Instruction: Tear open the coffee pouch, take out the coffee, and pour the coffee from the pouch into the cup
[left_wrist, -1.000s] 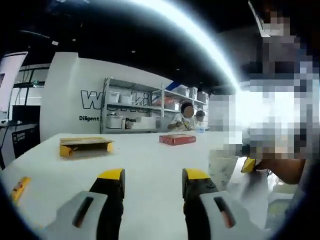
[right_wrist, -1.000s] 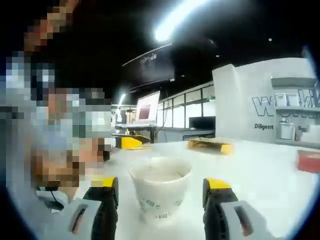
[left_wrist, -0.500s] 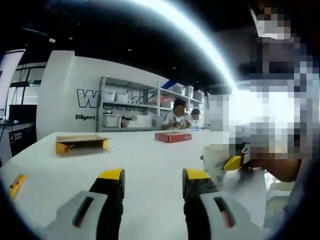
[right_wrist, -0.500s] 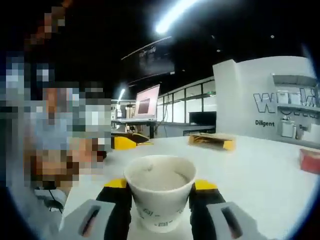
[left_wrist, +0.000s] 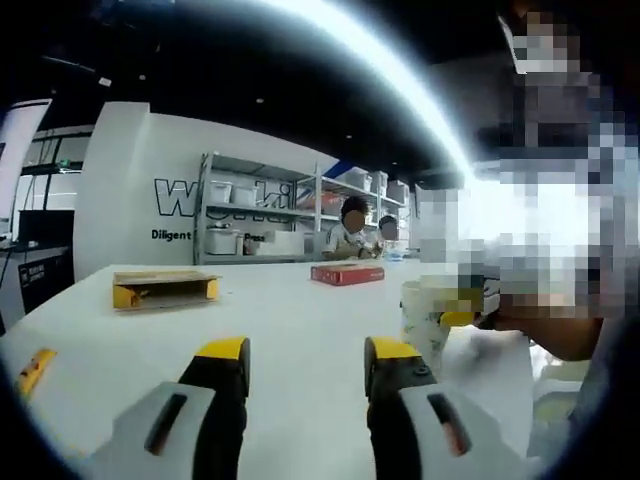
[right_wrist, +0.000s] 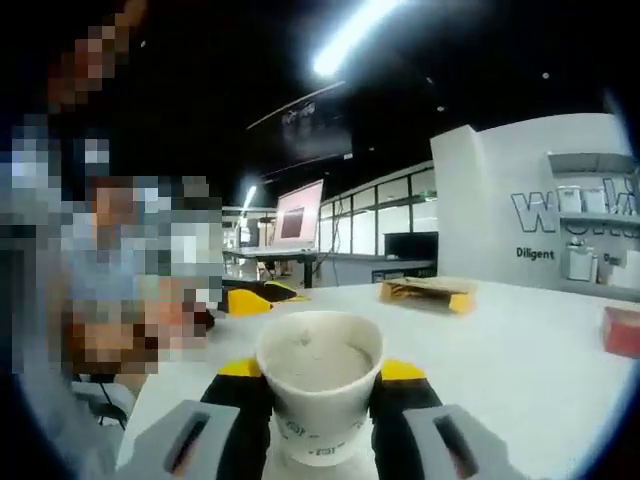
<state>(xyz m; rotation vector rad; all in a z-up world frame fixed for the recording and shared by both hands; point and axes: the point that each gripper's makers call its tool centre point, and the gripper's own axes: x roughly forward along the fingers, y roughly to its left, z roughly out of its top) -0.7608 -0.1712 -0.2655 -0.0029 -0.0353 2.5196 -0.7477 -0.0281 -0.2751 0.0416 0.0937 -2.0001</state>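
Note:
A white paper cup (right_wrist: 318, 385) with small green print stands between the jaws of my right gripper (right_wrist: 320, 370), which is shut on its sides; its inside looks pale. In the left gripper view the same cup (left_wrist: 428, 315) is at the right, with my right gripper (left_wrist: 456, 320) against it. My left gripper (left_wrist: 307, 355) is open low over the white table (left_wrist: 290, 320), with nothing between its yellow-tipped fingers. A small yellow packet (left_wrist: 35, 370) lies flat at the far left. My left gripper (right_wrist: 255, 298) also shows past the cup.
A flat yellow carton (left_wrist: 165, 288) lies on the table's left part and a red box (left_wrist: 347, 274) near its far edge. Behind are shelves with white bins and two seated people. A person's hand is at the right of the cup.
My right gripper's jaws have shut on the cup, which stood free between them a second ago. The left gripper has stayed open and nearly still.

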